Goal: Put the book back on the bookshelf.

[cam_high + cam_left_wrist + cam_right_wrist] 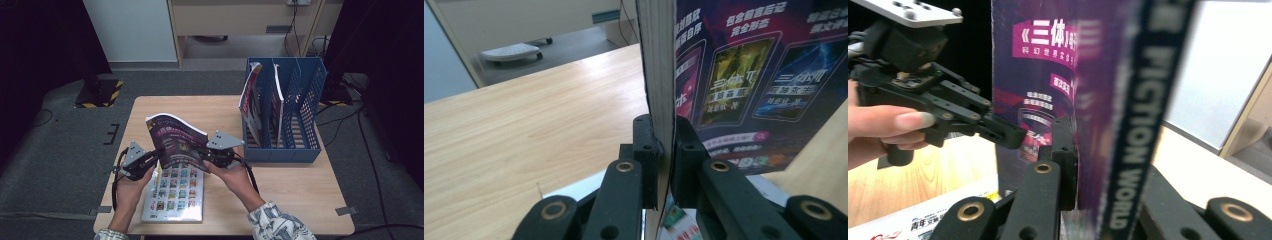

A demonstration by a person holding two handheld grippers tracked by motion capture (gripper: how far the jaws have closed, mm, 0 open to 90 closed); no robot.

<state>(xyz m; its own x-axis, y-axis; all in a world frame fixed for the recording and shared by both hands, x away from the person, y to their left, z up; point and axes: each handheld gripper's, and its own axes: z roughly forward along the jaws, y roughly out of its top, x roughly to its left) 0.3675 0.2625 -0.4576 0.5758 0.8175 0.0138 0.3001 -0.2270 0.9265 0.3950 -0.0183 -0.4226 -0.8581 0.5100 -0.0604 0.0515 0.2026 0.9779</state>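
Observation:
A purple magazine is held tilted above the wooden table by both grippers. My left gripper is shut on its left page edge; in the left gripper view the jaws pinch the thick page block, with the purple cover to the right. My right gripper is shut on the spine side. The right gripper view has the blurred spine between the jaws, and the left gripper clamps the far edge of the cover.
A second magazine with a grid of small pictures lies flat on the table under the held one. A blue file rack stands at the table's right rear, with upright magazines in its left slots.

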